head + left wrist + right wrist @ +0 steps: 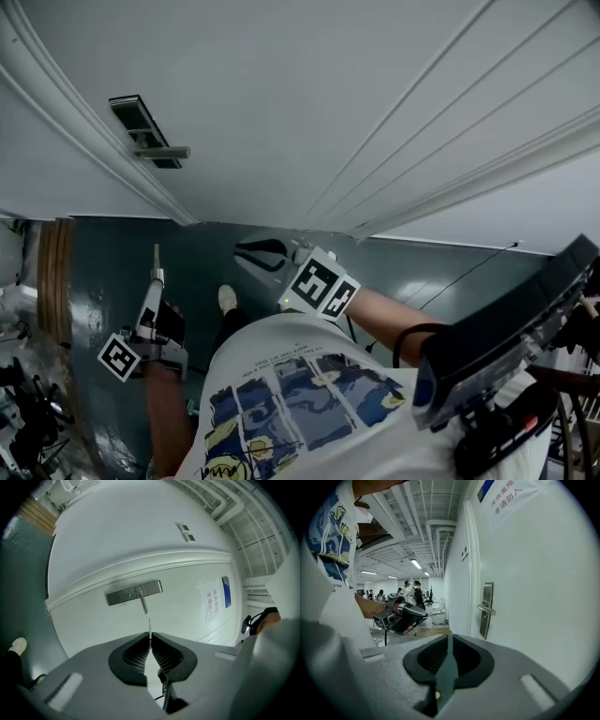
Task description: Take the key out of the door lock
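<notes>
A slim metal key (149,625) sticks out from the tips of my left gripper (150,637), which is shut on it. The key hangs free in the air, apart from the white door (178,620). Beyond it, the steel lock plate (134,592) and its lever handle (143,603) are on the door. In the head view my left gripper (157,275) is low at the left with the key (157,255) pointing at the door, far below the lock plate (145,131). My right gripper (262,253) hovers near the door, shut and empty (449,639). The right gripper view shows the lock plate (487,609) side-on.
A paper notice (212,601) and a blue sign (226,591) hang on the door. The floor (112,262) is dark teal, with a wooden strip (56,272) at the left. My shoe (227,298) stands near the door. Several people (412,592) stand far off in the room.
</notes>
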{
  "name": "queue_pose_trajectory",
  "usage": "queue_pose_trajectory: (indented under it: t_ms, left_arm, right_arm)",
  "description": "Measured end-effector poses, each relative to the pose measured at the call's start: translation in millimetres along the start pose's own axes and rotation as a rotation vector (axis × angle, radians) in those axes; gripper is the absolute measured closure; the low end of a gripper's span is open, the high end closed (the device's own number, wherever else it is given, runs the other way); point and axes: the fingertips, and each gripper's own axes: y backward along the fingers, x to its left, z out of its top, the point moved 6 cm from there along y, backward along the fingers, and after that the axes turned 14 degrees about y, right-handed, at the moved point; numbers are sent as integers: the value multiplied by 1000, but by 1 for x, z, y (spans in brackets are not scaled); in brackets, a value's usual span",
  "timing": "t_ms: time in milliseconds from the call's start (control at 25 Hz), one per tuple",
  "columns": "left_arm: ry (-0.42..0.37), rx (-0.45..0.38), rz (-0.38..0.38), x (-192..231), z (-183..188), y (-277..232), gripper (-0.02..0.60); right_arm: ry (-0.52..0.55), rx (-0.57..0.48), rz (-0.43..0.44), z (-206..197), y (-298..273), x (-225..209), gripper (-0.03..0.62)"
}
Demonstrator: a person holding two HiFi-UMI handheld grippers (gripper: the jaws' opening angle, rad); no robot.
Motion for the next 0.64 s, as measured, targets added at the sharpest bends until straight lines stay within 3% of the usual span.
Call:
queue_pose_trajectory:
  t_ms: [640]
  left_arm:
    - [6,-24,-7,3,1,5,560]
  right_arm:
    - [18,4,9,2,-1,5,559]
